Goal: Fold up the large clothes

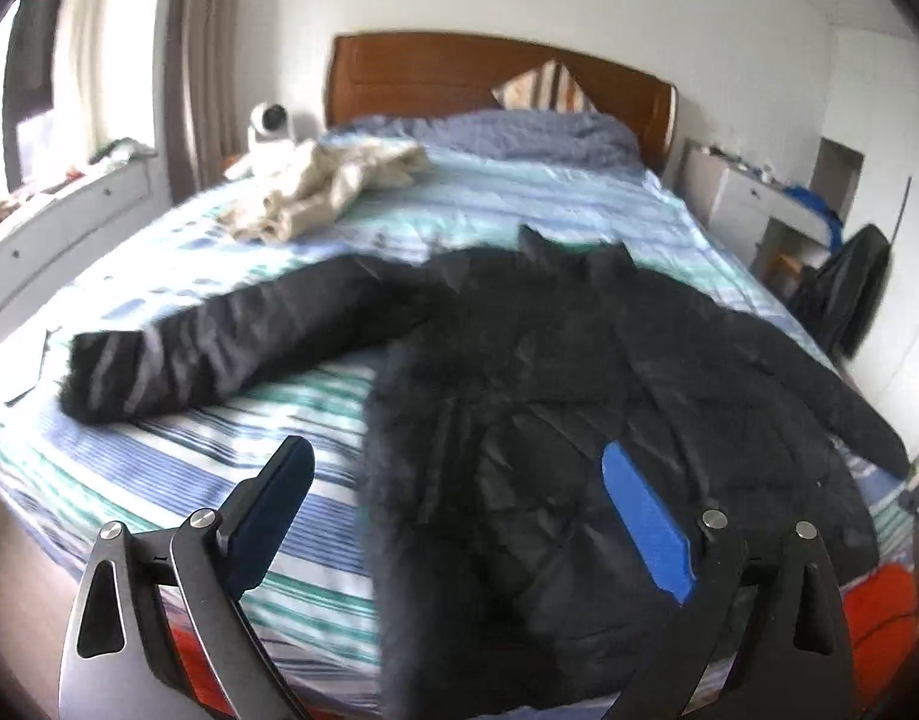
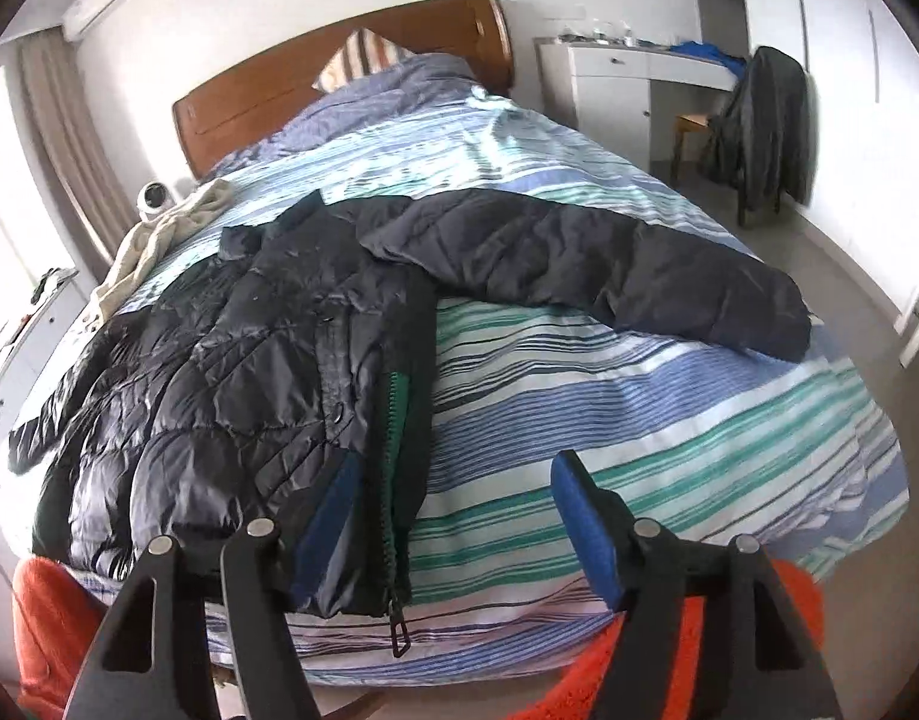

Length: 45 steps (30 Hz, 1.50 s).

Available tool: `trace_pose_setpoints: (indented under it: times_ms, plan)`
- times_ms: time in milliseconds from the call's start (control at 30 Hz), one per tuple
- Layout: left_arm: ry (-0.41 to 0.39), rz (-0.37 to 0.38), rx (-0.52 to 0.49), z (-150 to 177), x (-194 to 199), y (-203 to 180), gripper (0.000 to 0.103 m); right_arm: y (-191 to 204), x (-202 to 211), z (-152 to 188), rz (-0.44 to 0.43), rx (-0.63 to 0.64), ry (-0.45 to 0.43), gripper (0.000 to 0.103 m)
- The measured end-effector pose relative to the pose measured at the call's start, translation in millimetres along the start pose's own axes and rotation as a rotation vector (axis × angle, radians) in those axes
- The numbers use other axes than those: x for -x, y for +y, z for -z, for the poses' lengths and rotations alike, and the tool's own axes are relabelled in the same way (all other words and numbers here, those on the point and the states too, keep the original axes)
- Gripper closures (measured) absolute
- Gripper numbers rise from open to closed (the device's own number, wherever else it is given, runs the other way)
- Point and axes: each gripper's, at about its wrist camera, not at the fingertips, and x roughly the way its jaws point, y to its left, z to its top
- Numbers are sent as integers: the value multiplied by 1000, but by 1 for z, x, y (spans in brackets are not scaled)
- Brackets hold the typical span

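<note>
— Looking along our left gripper (image 1: pixel 459 516) first, what do we have?

— We see a black jacket (image 1: pixel 579 390) spread flat on the bed (image 1: pixel 219 480), collar toward the headboard (image 1: pixel 435 75). One sleeve (image 1: pixel 219 342) stretches out to the left across the striped cover; the other runs down to the right edge. Our jaws stand wide apart above the hem, nothing between them, no pad touching cloth.

— Anything else on the bed?

— A crumpled cream garment (image 1: pixel 333 186) lies near the far left corner, well apart from the jacket, with a small white camera (image 1: pixel 270 126) just behind it. A striped pillow (image 1: pixel 543 87) leans on the headboard.

— And along our right gripper (image 2: pixel 459 522)?

— We see the same jacket from its other side, lying left of centre, its zip (image 2: pixel 396 540) running down the near edge with a green strip beside it and the zip pull hanging over the bed's foot. A sleeve (image 2: pixel 609 270) reaches out to the right over the cover. Our jaws are released here too: the left pad sits in front of the hem, though we cannot tell whether it brushes it; the right pad is over bare cover.

— Beyond the bed?

— A white desk (image 2: pixel 621 84) stands by the wall, and a chair (image 2: pixel 759 120) draped with dark clothing.
</note>
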Motion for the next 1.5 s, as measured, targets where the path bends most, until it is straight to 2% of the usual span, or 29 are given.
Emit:
trace_pose_setpoints:
  times_ms: [133,233,333,400,533,600,800,933,1033,1100,1133,1167,1267,1367,1500]
  plan:
    - [94,50,-41,7,-21,-23,6,-1,1,-4,-33,-28,-37,35]
    - [88,74,-55,9,-13,-33,0,1,15,-6,-16,3,-130,35]
    - [79,76,-61,5,-11,-42,0,-4,-1,-7,5,13,-64,35]
    - [67,119,-51,1,-6,-43,0,-17,-7,-9,-28,-48,-63,35]
    - [69,164,35,-12,-4,-35,0,-61,-4,-20,-90,-235,-141,35]
    - [71,160,56,-14,-5,-31,0,-93,-9,-24,-96,-361,-156,35]
    - [56,43,13,6,-5,-23,0,-200,-48,-13,-111,-839,-144,33]
    - [111,12,-20,22,-11,-18,0,-244,-69,-7,-75,-1037,-183,33]
    - [119,-11,-30,29,-8,-16,0,-267,-93,-1,-75,-1179,-171,34]
    - [122,-19,-26,32,-8,-15,0,-268,-101,-6,-34,-1169,-162,38]
    - [129,-25,-19,33,-9,-14,0,-266,-102,-9,-1,-1151,-162,47]
    - [133,-27,-15,33,-10,-15,0,-263,-104,-15,46,-1117,-163,61]
    - [139,-19,9,33,-9,-14,0,-256,-103,-32,101,-1014,-178,87]
    - [128,-29,3,32,-4,-13,0,-237,-79,-51,90,-910,-243,90]
    - [136,-45,-3,32,-7,-9,0,-178,-32,-106,65,-594,-361,91]
